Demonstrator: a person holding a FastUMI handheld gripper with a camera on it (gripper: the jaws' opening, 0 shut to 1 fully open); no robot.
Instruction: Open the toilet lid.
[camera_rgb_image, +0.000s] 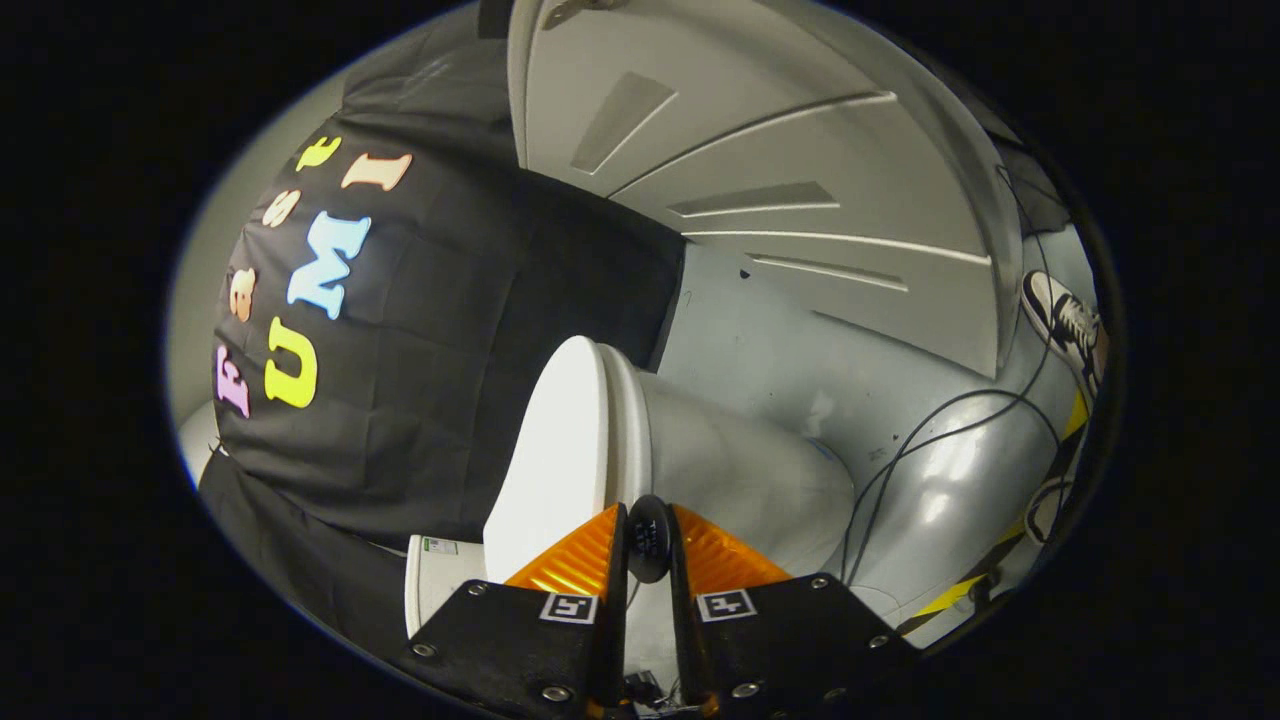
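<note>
The view is rolled sideways. The white toilet lid (560, 450) lies flat against the seat rim (628, 420), with the pale bowl (750, 480) on the other side of the rim. A small black oval tab (648, 540) sticks out at the lid's front edge. My gripper (648, 528) has its two fingers closed in on this tab, one on each side, with only the tab's width between them. The white tank (440, 585) stands behind the lid, against the black cloth wall.
A white panelled door (780, 170) stands beyond the toilet. Black cables (930, 430) trail over the grey floor (800, 340) beside the bowl. A person's sneakers (1065, 320) stand near the door's edge, and yellow-black tape (955, 598) marks the floor.
</note>
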